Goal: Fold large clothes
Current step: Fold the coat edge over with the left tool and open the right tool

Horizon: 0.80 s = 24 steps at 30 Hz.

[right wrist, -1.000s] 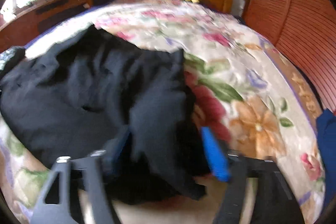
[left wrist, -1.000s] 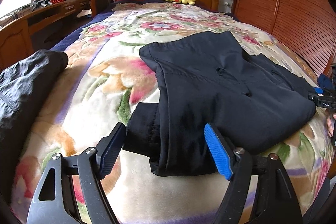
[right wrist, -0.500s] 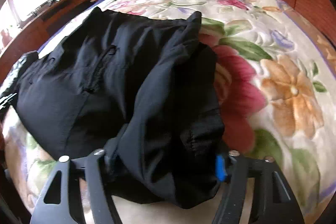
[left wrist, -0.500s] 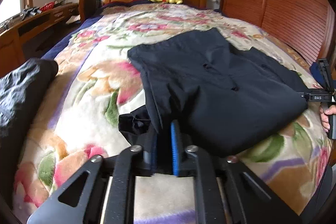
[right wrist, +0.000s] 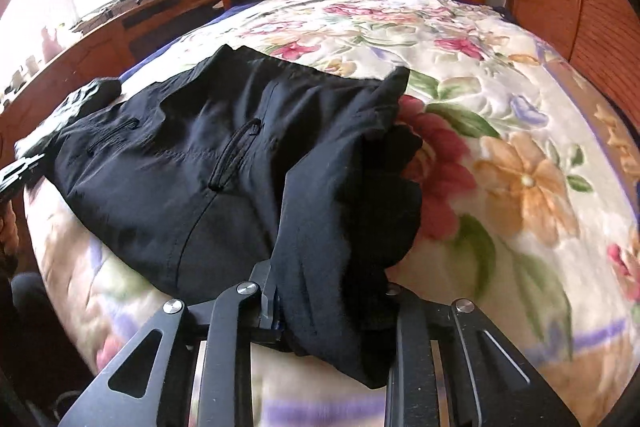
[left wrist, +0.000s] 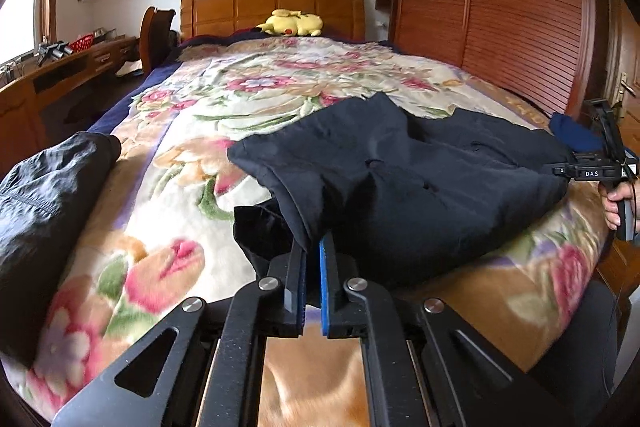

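While the dark trousers [left wrist: 400, 179] lie folded across the near end of the bed's floral blanket [left wrist: 248, 99], everything else can be placed against them. Well off to their left in the left wrist view, a crumpled grey-black garment [left wrist: 48, 199] is heaped at the blanket's edge, and beyond it a wooden desk [left wrist: 72, 71] runs along the wall. At the trousers' near left edge the left gripper [left wrist: 313, 259] has its blue pads drawn almost together, pinching a thin fold of the fabric; the cloth hangs from that pinch in a small lifted peak. Far behind the trousers, a yellow plush toy [left wrist: 290, 23] rests against the wooden headboard [left wrist: 272, 7]. At the trousers' right end in this view, a hand [left wrist: 618, 201] grips the handle of the other tool, with a slatted wooden wardrobe [left wrist: 500, 7] rising behind. In the right wrist view the right gripper [right wrist: 328, 307] has just been closing its jaws on a thick bunch of the trousers [right wrist: 224, 163], which fills the gap between them and spills over the right finger, hiding its pad; the left finger [right wrist: 266, 291] presses against the cloth.
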Each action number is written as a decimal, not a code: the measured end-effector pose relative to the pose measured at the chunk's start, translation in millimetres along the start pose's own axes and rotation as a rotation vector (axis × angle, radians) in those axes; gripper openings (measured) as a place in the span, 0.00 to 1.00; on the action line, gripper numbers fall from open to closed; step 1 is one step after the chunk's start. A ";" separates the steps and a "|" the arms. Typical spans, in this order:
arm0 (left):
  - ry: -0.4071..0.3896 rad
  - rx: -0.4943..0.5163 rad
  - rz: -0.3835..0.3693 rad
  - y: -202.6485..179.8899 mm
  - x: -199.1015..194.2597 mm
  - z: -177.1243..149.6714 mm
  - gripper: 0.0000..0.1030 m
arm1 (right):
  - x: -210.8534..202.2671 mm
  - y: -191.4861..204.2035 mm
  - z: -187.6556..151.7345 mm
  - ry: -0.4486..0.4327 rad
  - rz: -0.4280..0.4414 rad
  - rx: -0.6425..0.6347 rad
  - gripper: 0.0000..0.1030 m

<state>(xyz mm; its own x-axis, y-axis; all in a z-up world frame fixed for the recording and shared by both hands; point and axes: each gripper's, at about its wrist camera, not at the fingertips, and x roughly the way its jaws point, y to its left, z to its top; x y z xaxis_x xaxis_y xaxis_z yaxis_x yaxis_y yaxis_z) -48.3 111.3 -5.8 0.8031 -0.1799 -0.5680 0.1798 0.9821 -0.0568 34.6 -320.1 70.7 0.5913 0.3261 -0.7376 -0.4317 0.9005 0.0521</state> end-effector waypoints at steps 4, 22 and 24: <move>-0.002 -0.005 0.004 1.5 0.5 -5.6 0.05 | -8.0 5.6 -2.3 -0.007 -0.070 -0.004 0.37; 0.014 -0.025 -0.002 8.7 10.7 -21.5 0.05 | -55.7 44.2 8.6 -0.194 -0.310 0.047 0.74; 0.015 -0.021 0.006 8.3 11.3 -21.4 0.05 | -54.4 56.6 8.2 -0.205 -0.269 0.026 0.74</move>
<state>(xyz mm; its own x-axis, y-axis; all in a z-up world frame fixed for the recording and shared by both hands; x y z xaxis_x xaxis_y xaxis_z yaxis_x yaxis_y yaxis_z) -49.8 118.6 -30.2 0.7955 -0.1729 -0.5808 0.1625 0.9842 -0.0703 -16.4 -284.5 119.4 0.8075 0.1250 -0.5765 -0.2261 0.9682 -0.1068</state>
